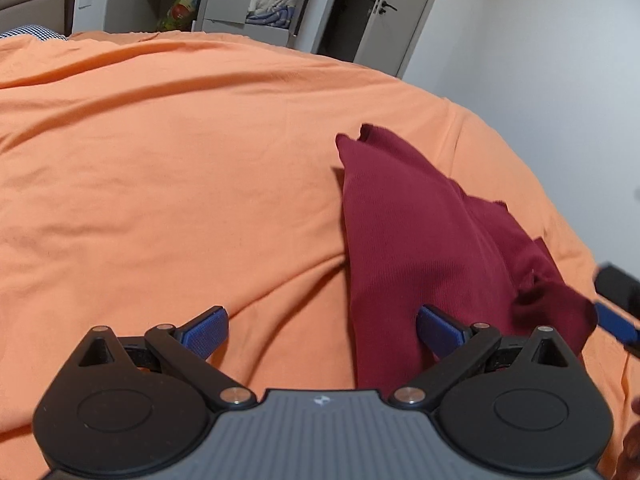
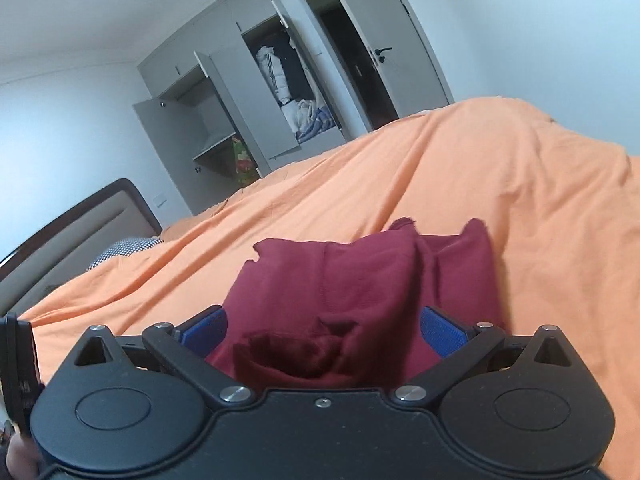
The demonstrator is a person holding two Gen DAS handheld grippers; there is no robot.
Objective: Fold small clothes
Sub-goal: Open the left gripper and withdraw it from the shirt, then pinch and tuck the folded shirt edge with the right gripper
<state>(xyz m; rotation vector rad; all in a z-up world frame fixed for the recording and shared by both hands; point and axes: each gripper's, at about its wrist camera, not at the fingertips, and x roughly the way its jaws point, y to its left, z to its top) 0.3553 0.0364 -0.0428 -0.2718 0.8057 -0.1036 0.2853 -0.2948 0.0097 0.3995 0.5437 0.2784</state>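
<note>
A dark red garment [image 1: 420, 240] lies partly folded on the orange bed cover [image 1: 160, 180], right of centre in the left wrist view. My left gripper [image 1: 322, 332] is open just above the cover; its right pad [image 1: 438, 330] overlaps the garment's near left edge and its left pad is over bare cover. In the right wrist view the garment [image 2: 360, 280] bunches up between the wide-apart fingers of my right gripper [image 2: 324, 330], which is open. That right gripper [image 1: 616, 308] shows at the garment's near right corner in the left wrist view.
The bed cover [image 2: 520, 200] spreads wide on all sides. A grey wardrobe [image 2: 224, 120] with open doors and a room door [image 2: 404, 60] stand beyond the bed. A padded headboard [image 2: 72, 232] and a checked pillow [image 2: 124, 250] are at the left.
</note>
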